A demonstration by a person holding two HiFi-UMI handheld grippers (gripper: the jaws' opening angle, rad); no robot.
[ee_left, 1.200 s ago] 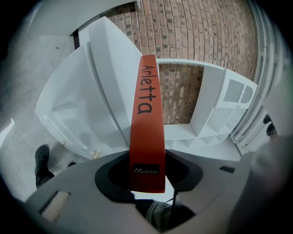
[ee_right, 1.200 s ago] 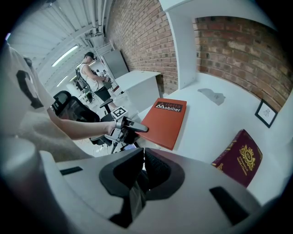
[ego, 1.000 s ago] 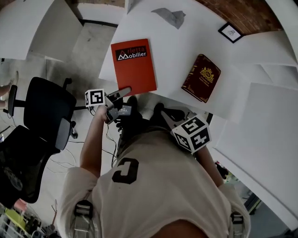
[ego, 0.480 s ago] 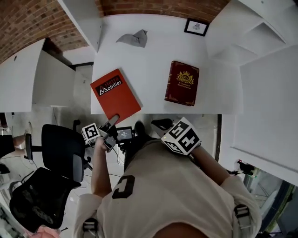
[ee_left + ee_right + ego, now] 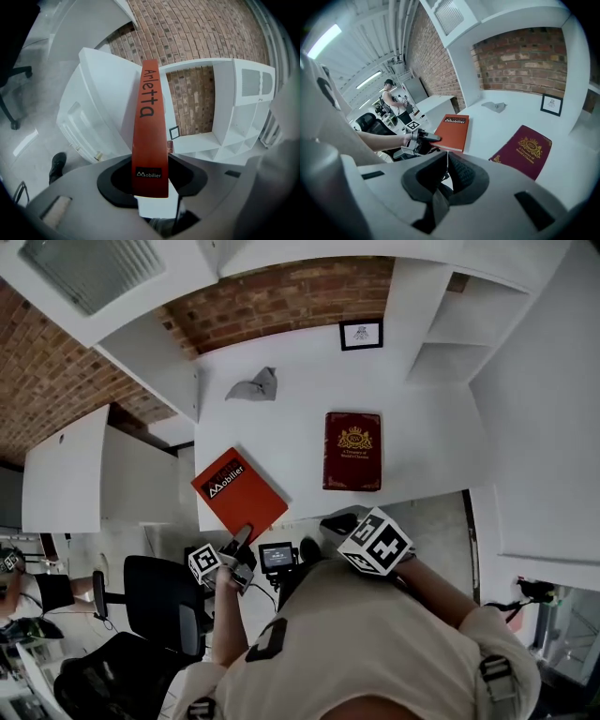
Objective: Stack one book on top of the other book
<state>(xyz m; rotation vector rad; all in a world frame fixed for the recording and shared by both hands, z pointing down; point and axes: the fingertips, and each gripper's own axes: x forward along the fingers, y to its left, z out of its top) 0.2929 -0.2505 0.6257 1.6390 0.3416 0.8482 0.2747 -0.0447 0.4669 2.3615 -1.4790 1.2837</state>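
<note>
**Left tongs clamped on the orange book, right tongs empty**

The left tongs (image 5: 244,536) were closed on a near corner of the orange book (image 5: 239,493), at the table's (image 5: 422,427) near edge. In the left gripper view the book (image 5: 150,140) ran edge-on straight out from between the jaws, with both pads pressed against its covers. The "Mobilier" label sat right at the grip. Whether the rest of the book lay flat on the table or was raised slightly could not be told.

The right tongs (image 5: 336,519) held nothing. In the right gripper view their jaws (image 5: 445,171) stood drawn together with only a thin slit between the pads. They hung at the table's near edge, apart from both books.

The dark red book (image 5: 352,451), with its gold crest, lay flat on the table just ahead of the right tongs. It was well apart from the orange book, off to the right of the left tongs. From the right tongs the orange book (image 5: 453,132) showed ahead and to the left, with the left tongs (image 5: 425,137) at its corner.

Beyond both tongs, a crumpled grey cloth (image 5: 253,385) lay farther back on the table. A small framed picture (image 5: 361,334) stood against the brick wall (image 5: 272,306).
</note>
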